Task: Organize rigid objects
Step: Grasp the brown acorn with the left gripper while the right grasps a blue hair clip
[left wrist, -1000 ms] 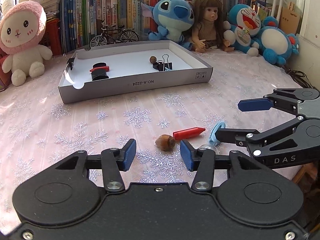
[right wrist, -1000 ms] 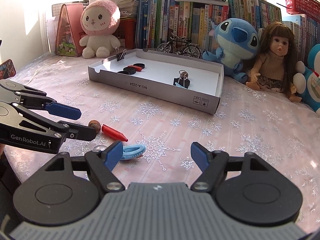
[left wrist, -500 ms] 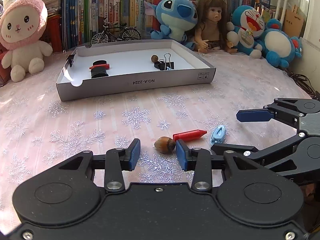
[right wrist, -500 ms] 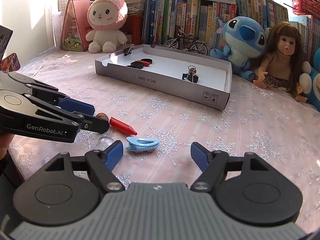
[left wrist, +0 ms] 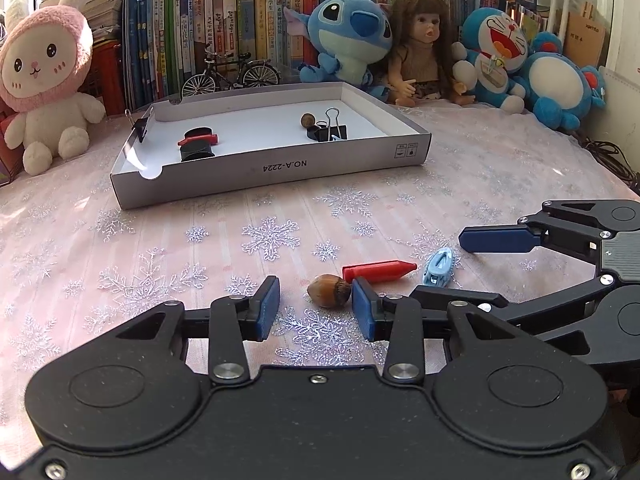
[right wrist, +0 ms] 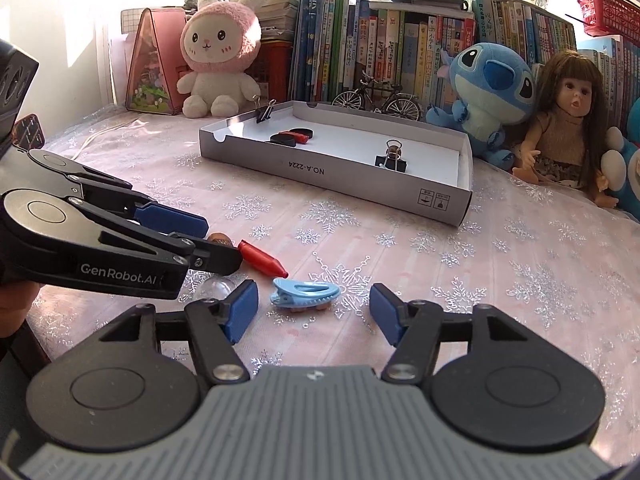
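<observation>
- The left hand-held gripper [left wrist: 315, 307] stood part-open over the table [left wrist: 120, 264]. Its jaws had just been narrowing, with the hazelnut [left wrist: 329, 290] between them. The nut lay against the right pad; the left pad stood clear of it, so no grip was made.
- The right hand-held gripper [right wrist: 313, 311] was open, and its jaws had just been closing. The light-blue clip [right wrist: 305, 294] lay on the cloth between them, nearer the left pad and touching neither.
- Just beyond the left hand-held gripper's right pad lay the red crayon [left wrist: 379, 272], its blunt end close to the nut. A small clear dome [right wrist: 215, 288] sat just to the left of the right hand-held gripper, partly hidden.
- Well ahead of both hand-held grippers stood the shallow white tray [left wrist: 272, 171]. It already held a black binder clip [left wrist: 329, 131], a second nut, a dark round piece with a red piece on it, and another clip on its far wall.
- Judgement: the step in hand was a paired pick-up, nut on the left and clip on the right, with neither yet secured.
- The next move called for both pairs of jaws to finish closing. The round nut looked likely to roll off a one-sided push. A lift and carry forward to the tray would follow.
</observation>
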Demonstrator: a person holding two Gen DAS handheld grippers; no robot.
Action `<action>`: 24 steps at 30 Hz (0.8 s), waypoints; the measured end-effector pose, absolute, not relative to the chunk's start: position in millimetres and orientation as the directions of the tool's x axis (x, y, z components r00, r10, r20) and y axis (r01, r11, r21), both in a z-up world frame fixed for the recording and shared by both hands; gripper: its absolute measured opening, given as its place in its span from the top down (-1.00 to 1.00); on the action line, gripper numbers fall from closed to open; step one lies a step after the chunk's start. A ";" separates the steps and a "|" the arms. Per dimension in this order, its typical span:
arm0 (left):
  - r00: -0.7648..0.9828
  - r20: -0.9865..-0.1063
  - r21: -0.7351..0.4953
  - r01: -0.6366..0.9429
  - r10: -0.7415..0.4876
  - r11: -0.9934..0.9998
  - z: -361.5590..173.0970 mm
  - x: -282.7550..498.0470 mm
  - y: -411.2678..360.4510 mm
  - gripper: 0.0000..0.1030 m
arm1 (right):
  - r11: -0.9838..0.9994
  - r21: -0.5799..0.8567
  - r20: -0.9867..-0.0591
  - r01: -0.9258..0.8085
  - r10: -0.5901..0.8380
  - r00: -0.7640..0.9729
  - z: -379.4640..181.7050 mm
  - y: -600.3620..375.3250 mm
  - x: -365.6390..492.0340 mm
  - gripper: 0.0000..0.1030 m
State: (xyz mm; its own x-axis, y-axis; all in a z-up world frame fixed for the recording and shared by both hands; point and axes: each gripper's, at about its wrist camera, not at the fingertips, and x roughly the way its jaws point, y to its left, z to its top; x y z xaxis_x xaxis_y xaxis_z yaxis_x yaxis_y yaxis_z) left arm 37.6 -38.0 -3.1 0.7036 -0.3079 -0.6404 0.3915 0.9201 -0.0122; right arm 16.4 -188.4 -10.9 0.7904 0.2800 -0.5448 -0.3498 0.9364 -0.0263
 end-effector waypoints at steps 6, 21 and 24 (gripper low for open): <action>0.712 -0.636 0.001 0.386 -0.297 0.923 -3.4 33.9 -38.3 0.28 | 0.936 -0.012 -0.544 -0.352 0.289 0.787 -10.8 -188.3 16.6 0.00; 0.717 -0.633 -0.018 0.365 -0.294 0.931 3.4 33.4 -33.8 0.61 | 0.936 -0.035 -0.529 -0.349 0.279 0.801 -7.0 -183.8 14.1 0.15; 0.727 -0.624 -0.021 0.351 -0.286 0.936 8.5 37.3 -30.4 0.61 | 0.943 -0.041 -0.527 -0.331 0.261 0.809 -4.1 -185.3 16.8 0.15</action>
State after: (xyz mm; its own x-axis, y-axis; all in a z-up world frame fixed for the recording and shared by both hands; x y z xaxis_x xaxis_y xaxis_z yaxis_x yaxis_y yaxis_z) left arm 37.3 -30.4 8.5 0.7273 -0.2865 -0.6237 0.3508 0.9362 -0.0210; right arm 16.8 -185.3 -4.1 0.8086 0.2610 -0.5273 -0.3312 0.9427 -0.0413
